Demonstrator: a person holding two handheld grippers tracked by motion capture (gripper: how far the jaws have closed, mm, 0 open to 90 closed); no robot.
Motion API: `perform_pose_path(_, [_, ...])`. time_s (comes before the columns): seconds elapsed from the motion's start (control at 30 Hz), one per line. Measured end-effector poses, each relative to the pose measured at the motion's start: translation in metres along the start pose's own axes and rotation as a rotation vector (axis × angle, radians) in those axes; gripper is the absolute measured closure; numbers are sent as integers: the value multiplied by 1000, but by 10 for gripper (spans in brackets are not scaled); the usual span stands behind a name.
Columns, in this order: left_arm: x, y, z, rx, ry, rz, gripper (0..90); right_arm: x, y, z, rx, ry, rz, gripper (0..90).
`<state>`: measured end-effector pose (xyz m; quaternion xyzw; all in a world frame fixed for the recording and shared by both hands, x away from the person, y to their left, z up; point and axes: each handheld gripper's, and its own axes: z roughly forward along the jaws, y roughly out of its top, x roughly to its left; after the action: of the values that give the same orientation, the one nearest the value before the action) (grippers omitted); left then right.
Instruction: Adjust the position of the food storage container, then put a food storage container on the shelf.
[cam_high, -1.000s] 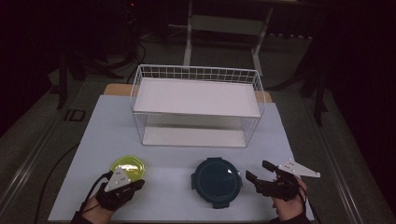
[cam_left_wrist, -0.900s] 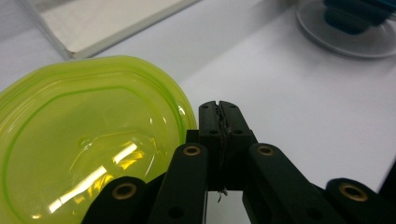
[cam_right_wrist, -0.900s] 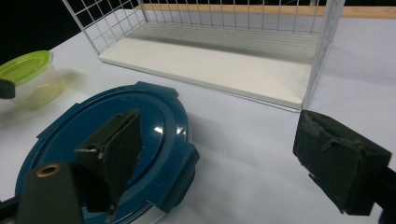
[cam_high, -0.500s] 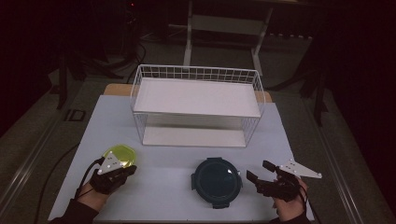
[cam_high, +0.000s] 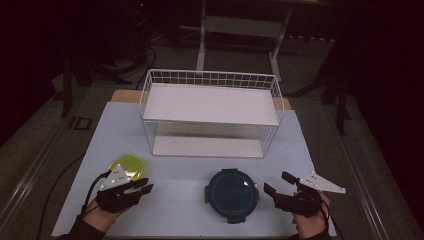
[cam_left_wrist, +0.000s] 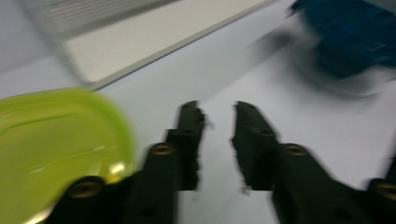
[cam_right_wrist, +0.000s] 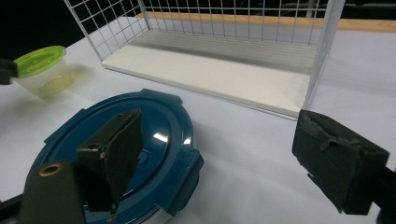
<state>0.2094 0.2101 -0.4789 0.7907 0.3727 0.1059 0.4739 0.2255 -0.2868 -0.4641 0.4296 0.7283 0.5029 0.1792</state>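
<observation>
l gripper (cam_high: 145, 188) jaws just been opening, nothing btwn them, green-lid tub (cam_high: 128, 166) just beside, prob not touching. r gripper (cam_high: 278, 184) wide open by blue container (cam_high: 232, 195).

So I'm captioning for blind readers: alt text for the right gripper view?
The right claw, jaws wide apart, hovers beside a round dark-blue lidded container on a white table; a white wire basket stands behind, a green-lidded cup farther left.
</observation>
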Motion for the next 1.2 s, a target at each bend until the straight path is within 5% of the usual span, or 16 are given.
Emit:
perform_pose_path(0.13, [-15,9,1,-27,-114,-13,364,3,1,-2,-15,2,-19,161])
perform_pose_path(0.23, [-34,15,7,13,-149,44,131,6,2,-2,-17,4,-40,159])
perform_pose_path(0.3, [-41,17,10,8,-169,73,67,6,2,-1,-17,16,-50,163])
perform_pose_path(0.37, [-48,20,15,-1,-202,59,8,8,2,-1,-8,18,-66,167])
perform_pose_path(0.63, [-60,37,35,-33,-255,59,9,14,5,-3,-36,41,-116,180])
perform_pose_path(0.8, [-57,45,44,-44,-240,25,22,18,8,-5,-50,30,-155,180])
perform_pose_path(0.9, [-55,51,48,-61,-197,0,13,19,12,-6,-66,57,-146,181])
perform_pose_path(1.2, [-52,66,68,-22,-288,-79,13,20,18,-6,-81,65,-160,157])
